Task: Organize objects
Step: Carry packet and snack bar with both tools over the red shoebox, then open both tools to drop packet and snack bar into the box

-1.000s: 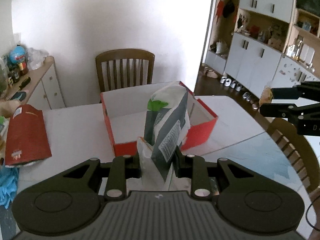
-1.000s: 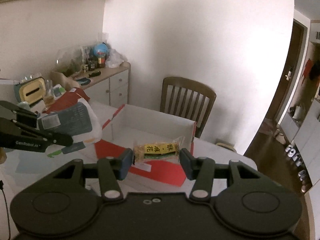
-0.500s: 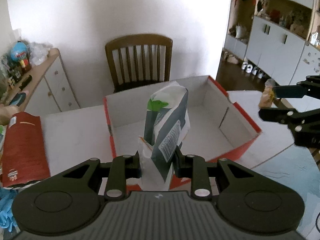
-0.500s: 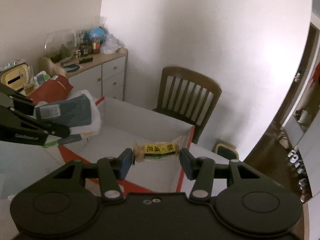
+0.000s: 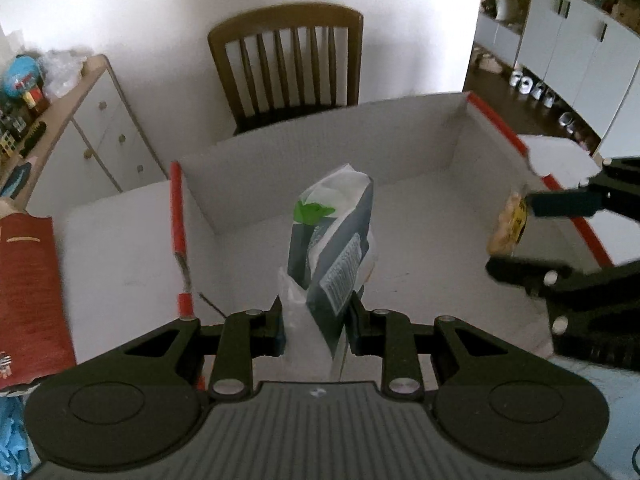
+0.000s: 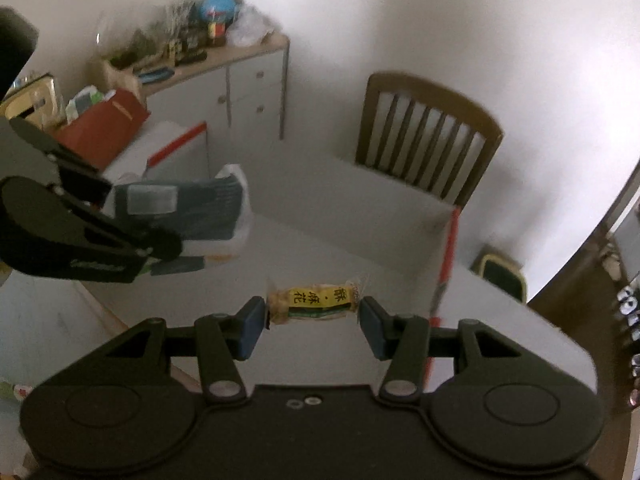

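We've got the left gripper (image 5: 316, 320) clamped on the grey pouch (image 5: 334, 248) and the right gripper (image 6: 312, 318) pinching the yellow snack pack (image 6: 314, 300), both hovering above the red box (image 5: 400, 152), so next we probably just lower and let go.

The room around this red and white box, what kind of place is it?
Probably a home dining room: a wooden chair behind the table, a cluttered sideboard, white cabinets with shoes beneath.
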A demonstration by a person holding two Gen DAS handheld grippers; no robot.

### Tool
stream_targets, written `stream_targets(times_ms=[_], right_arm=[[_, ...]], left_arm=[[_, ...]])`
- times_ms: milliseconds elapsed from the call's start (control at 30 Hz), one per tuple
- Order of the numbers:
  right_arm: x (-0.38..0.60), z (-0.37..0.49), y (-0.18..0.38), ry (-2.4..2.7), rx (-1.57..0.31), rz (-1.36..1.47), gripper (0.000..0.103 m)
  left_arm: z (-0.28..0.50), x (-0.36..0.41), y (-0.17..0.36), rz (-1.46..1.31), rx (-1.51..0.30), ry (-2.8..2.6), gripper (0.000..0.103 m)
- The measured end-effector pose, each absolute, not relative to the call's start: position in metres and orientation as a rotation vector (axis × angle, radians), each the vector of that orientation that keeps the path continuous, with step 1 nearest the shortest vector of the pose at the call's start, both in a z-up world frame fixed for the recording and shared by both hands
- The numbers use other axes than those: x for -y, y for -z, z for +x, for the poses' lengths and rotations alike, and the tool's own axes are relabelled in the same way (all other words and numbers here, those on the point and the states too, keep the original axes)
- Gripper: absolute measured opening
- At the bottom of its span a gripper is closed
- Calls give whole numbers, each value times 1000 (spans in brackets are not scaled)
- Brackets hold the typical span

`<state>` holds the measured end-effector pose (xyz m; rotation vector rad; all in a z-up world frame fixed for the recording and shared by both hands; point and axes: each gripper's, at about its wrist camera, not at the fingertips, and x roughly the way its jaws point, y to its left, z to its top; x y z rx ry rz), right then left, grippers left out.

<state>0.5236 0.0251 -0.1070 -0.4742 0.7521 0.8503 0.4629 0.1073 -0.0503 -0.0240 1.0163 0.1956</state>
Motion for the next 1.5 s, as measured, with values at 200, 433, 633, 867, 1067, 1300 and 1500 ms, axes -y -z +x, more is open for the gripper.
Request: stream_targets(times_ms=[200, 433, 633, 867, 1067, 1300, 1500], right_arm=[[-34, 537, 123, -836, -830, -462, 52], [-40, 539, 135, -836, -848, -505, 53], [-42, 533, 136, -846, -817, -551, 58], [-37, 533, 130, -834, -795, -544, 64], [-28, 528, 117, -840, -773, -510, 69], [-15, 515, 97, -835, -750, -480, 70], [-3, 496, 75, -820, -724, -451, 70]], left_arm=[[482, -107, 73, -47, -1088, -207, 27], [489, -105, 88, -54, -1136, -204, 27], [490, -105, 92, -46, -1146, -206, 36], [483, -102, 89, -38, -1110, -220, 59], [472, -101, 73, -49, -1052, -215, 64], [454, -98, 50, -61, -994, -201, 64], [429, -90, 24, -70, -939, -182, 64]])
